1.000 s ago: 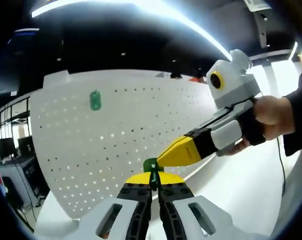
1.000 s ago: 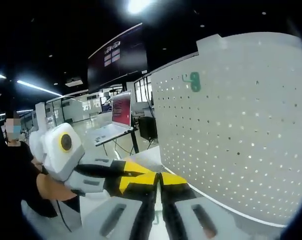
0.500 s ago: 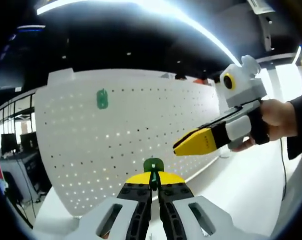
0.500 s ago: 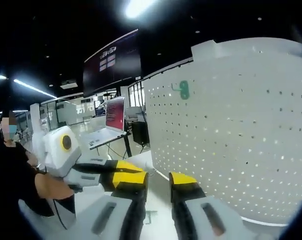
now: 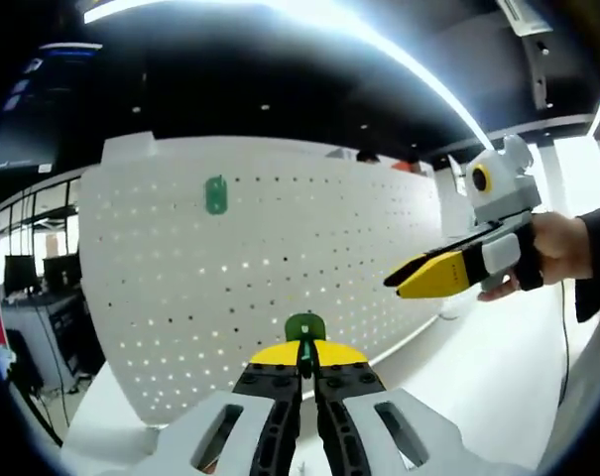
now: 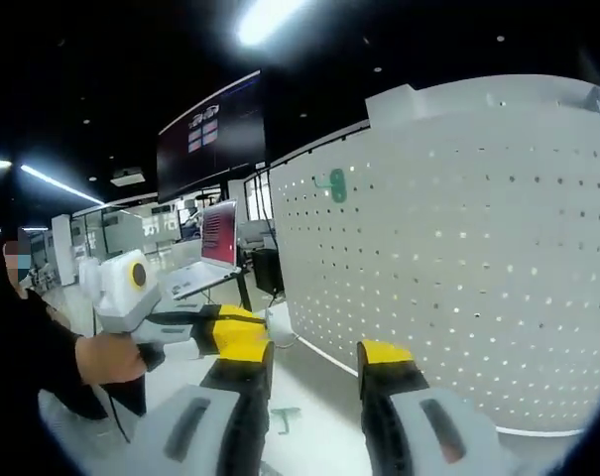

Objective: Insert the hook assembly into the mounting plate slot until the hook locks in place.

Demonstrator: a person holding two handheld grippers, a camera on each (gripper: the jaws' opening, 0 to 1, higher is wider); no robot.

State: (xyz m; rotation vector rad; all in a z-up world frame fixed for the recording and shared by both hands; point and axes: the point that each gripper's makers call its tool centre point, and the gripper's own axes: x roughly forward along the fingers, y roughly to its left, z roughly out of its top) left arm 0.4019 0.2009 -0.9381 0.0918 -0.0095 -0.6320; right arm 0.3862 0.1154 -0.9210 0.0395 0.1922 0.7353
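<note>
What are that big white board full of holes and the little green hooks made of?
The white pegboard looks like painted sheet metal or stiff plastic: smooth, matte, evenly punched, light showing through the holes. I cannot tell which. The green hook pinched in the left gripper and the green hook already on the board look like moulded plastic: solid colour, rounded edges, slight sheen.

- A pegboard stands upright on a table.
- One hook hangs high on the board's left part.
- In the left gripper view, another hook sits before the board, between the left gripper's jaws.
- In the right gripper view, a laptop stands left of the board.
</note>
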